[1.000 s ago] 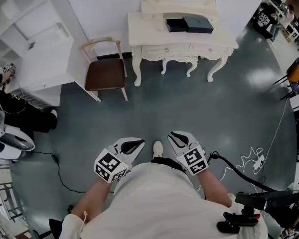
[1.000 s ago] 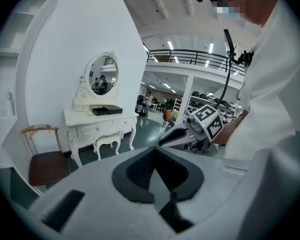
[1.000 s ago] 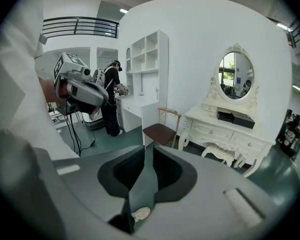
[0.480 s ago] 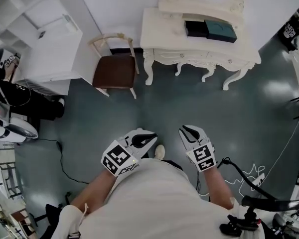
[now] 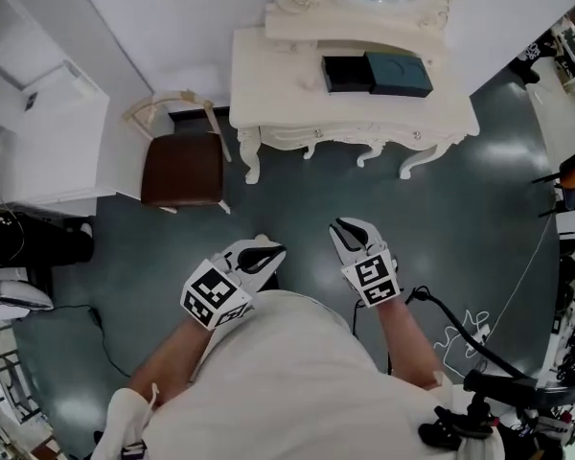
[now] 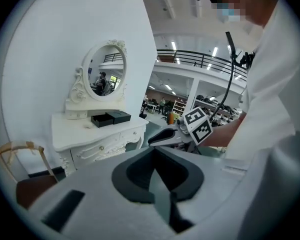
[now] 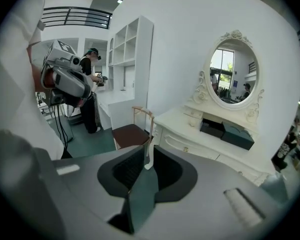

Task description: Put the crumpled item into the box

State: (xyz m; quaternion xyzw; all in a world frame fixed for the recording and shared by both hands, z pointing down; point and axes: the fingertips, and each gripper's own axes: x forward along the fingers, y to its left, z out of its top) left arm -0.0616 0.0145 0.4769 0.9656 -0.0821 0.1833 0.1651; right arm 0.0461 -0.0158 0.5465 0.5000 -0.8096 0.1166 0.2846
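A black open box [image 5: 347, 73] and its dark teal lid [image 5: 399, 73] lie side by side on the white dressing table [image 5: 278, 84] ahead of me. The same box [image 7: 212, 129] shows in the right gripper view, below the oval mirror [image 7: 233, 74]. I cannot make out a crumpled item for sure. My left gripper [image 5: 268, 253] is held in front of my body over the floor, its jaws closed together and empty. My right gripper [image 5: 343, 228] hangs beside it, jaws a narrow slit apart with nothing between them. Both are well short of the table.
A brown-seated wooden chair [image 5: 182, 166] stands left of the table, next to a white shelf unit [image 5: 48, 132]. A black cable [image 5: 460, 338] and white cord lie on the grey floor at right. A person in black [image 7: 92, 99] stands by the shelves.
The head view has shifted; the dressing table and chair now sit closer and further left. Both grippers stay in front of my body, the right one a little higher in view.
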